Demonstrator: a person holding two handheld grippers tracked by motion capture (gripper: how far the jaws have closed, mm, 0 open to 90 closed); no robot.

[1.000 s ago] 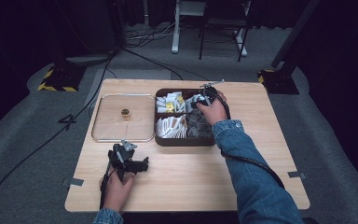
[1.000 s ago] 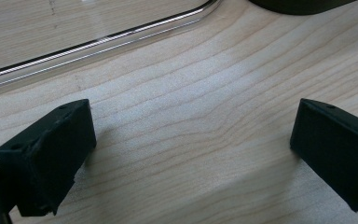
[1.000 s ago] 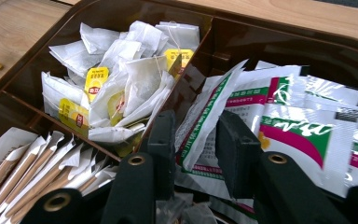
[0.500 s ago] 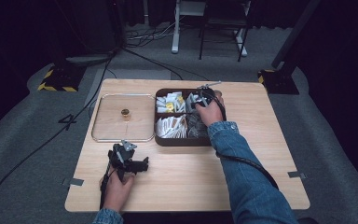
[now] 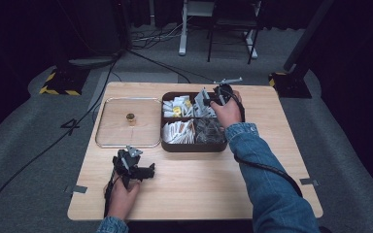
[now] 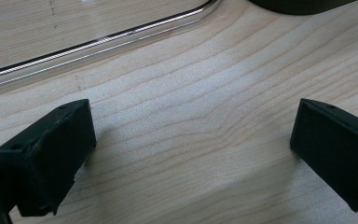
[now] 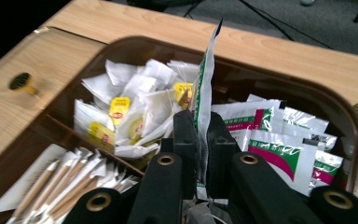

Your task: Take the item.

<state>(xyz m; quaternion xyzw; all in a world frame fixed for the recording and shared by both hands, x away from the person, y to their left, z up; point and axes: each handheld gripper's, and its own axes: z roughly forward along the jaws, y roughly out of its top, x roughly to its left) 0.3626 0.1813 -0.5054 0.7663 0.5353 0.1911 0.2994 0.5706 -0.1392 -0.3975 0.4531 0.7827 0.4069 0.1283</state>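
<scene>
A: Two grippers in play. Left gripper (image 5: 135, 167) sits idle on the near table (image 5: 199, 189), jaws spread wide over bare wood in the left gripper view, nothing between them.

B: And right?

A: Right gripper (image 7: 202, 140) is clamped on one sachet (image 7: 205, 84), white with green and red print. It's held upright, edge-on, pinched at its lower end.

B: Where is it relative to the tray?

A: Above the far right compartment of the brown tray (image 5: 194, 147), over the stack of matching sachets (image 7: 289, 140). Looks lifted clear of the stack, can't confirm fully.

B: Other compartments?

A: Tea bags (image 7: 130, 116) with yellow tags far left, wooden stirrers (image 7: 60, 182) near left, dark packets (image 5: 208, 130) near right.

B: Progress?

A: My read: pick is done, transfer isn't. Clear lid (image 5: 128, 122) lies left of the tray, small brass knob (image 5: 130, 116) on it, otherwise bare. If that's the drop spot, nothing has landed there yet.

B: So early.

A: Yes. Carry and release are left.
</scene>
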